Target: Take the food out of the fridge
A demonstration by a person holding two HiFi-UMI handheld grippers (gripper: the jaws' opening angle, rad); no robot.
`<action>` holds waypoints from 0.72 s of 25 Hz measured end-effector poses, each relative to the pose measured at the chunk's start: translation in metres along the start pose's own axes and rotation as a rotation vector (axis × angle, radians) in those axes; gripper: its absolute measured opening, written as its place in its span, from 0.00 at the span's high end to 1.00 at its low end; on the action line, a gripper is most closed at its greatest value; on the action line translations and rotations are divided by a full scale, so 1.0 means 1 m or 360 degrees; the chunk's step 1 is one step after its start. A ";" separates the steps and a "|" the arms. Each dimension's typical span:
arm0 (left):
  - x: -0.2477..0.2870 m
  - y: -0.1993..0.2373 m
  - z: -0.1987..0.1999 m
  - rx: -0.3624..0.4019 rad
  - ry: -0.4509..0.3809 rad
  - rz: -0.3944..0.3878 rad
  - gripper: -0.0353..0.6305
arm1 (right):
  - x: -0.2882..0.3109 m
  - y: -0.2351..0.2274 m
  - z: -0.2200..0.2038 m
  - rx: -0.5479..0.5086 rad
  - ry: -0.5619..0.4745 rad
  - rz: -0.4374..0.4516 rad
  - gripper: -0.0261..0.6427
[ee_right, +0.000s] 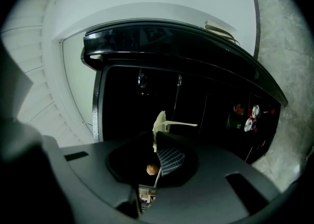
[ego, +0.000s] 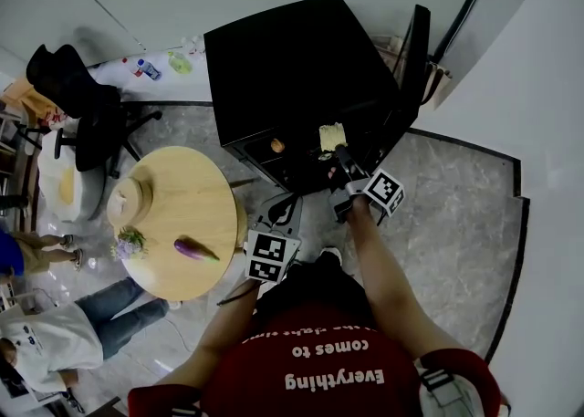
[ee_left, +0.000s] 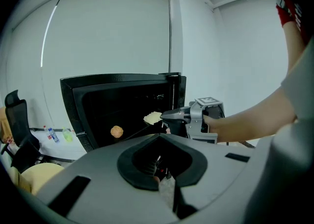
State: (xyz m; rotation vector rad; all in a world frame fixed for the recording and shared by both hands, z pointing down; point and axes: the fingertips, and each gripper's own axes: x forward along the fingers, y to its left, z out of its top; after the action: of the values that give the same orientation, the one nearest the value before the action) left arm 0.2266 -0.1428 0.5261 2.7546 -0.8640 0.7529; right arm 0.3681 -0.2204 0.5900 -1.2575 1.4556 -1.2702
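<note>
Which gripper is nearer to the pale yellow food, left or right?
Right. The right gripper is shut on the pale yellow food at the fridge opening; the left gripper is apart from it, outside, near the round table.

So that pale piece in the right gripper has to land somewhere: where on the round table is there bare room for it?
The round table is bare across its fridge-side part, between the hat-shaped object and the fridge. A smaller free strip lies between the eggplant and the near rim. The side with the hat-shaped object and flowers is crowded.
</note>
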 end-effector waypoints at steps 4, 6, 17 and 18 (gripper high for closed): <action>-0.006 0.002 0.004 0.0000 -0.0031 0.0002 0.94 | -0.008 0.017 -0.001 -0.0013 0.0009 0.0079 0.92; -0.010 0.004 0.008 -0.0005 -0.0054 0.0002 0.94 | -0.015 0.027 -0.003 -0.0030 0.0020 0.0125 0.92; -0.036 0.007 0.003 -0.0057 -0.0126 0.0019 0.94 | -0.055 0.053 -0.035 -0.0054 0.0107 0.0216 0.92; -0.039 0.008 0.002 -0.0065 -0.0127 0.0024 0.94 | -0.059 0.057 -0.039 -0.0058 0.0125 0.0226 0.92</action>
State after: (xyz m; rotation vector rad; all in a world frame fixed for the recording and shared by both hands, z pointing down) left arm 0.1954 -0.1304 0.5049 2.7616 -0.9061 0.6245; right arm 0.3311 -0.1556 0.5385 -1.1175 1.6012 -1.2141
